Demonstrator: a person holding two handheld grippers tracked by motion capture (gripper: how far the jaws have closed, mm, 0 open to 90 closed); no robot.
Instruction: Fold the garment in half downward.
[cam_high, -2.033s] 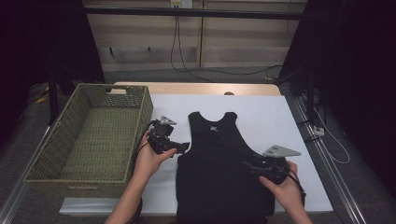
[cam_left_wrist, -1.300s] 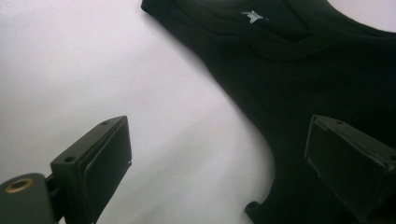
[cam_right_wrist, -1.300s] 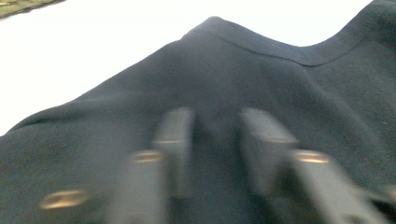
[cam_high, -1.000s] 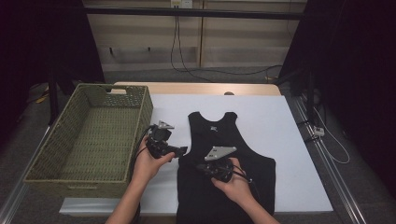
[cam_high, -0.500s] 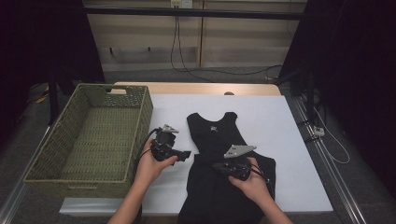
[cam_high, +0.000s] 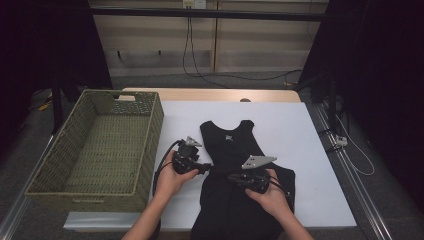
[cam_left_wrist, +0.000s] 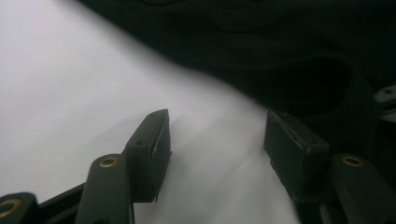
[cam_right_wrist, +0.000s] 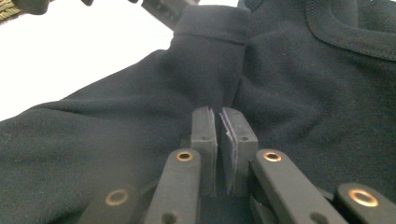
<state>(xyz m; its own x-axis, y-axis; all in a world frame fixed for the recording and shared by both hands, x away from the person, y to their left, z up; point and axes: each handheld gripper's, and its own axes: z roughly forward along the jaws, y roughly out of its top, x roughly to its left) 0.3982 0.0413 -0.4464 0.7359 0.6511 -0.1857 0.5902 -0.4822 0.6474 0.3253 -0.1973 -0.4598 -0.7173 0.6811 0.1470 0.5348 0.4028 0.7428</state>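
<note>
Black top (cam_high: 235, 165) beside the basket (cam_high: 150, 150): my right gripper (cam_right_wrist: 218, 122) pinches its fabric mid-fold. My left gripper (cam_left_wrist: 217, 140), jaws apart and just closing on nothing, must next bite its edge.

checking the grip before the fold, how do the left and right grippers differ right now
The left gripper has its jaws apart over the white table at the black garment's edge, closing lately, nothing between them. The right gripper has its jaws nearly together, pinching a fold of that garment. Both are black, hand-held and low over the cloth.
</note>
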